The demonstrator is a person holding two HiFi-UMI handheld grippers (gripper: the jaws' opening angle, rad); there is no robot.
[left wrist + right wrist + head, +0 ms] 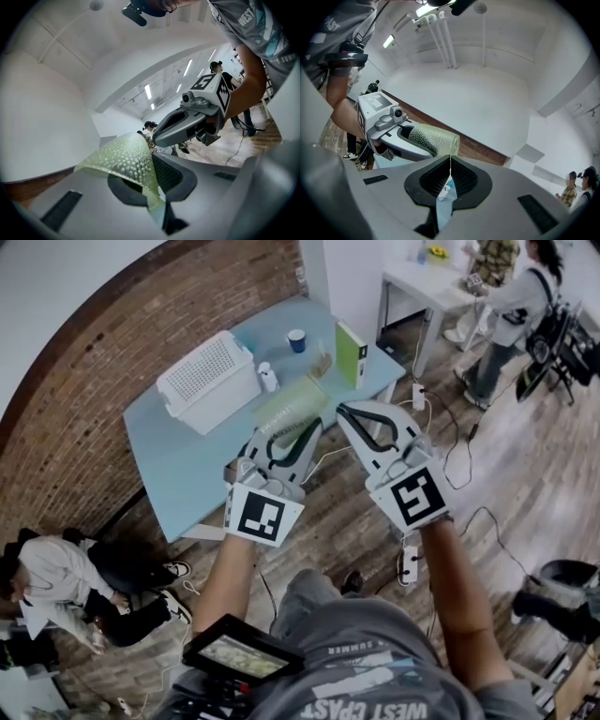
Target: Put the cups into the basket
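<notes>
We hold a tool in each hand, both pointing level over the near edge of the light blue counter (183, 470). Our left tool (302, 432) is clamped on a green cup (289, 409) with a bumpy, see-through wall. In the left gripper view one side of that wall is pinched between the two pads, and the rest of the cup leans away to the left. The green cup lies roughly on its side in the air above the counter's near right part, touching nothing but the tool.

Our right tool (347, 413) is just beside it on the right. Its jaws are drawn together to a thin slit, and nothing is held between them.

The white basket (208, 381), perforated on top, stands on the far left part of the counter, well apart from the green cup. Just beside its right end stands a small white thing (268, 377), a cup or a bottle, we cannot tell which. A blue cup (297, 339) stands upright near the far edge. What looks like a clear glass (323, 360) stands near it. A green box (352, 352) stands on edge at the right end.

A person (56, 582) sits on the wooden floor at lower left. Another person (511, 310) stands by a white table (422, 282) at upper right.
</notes>
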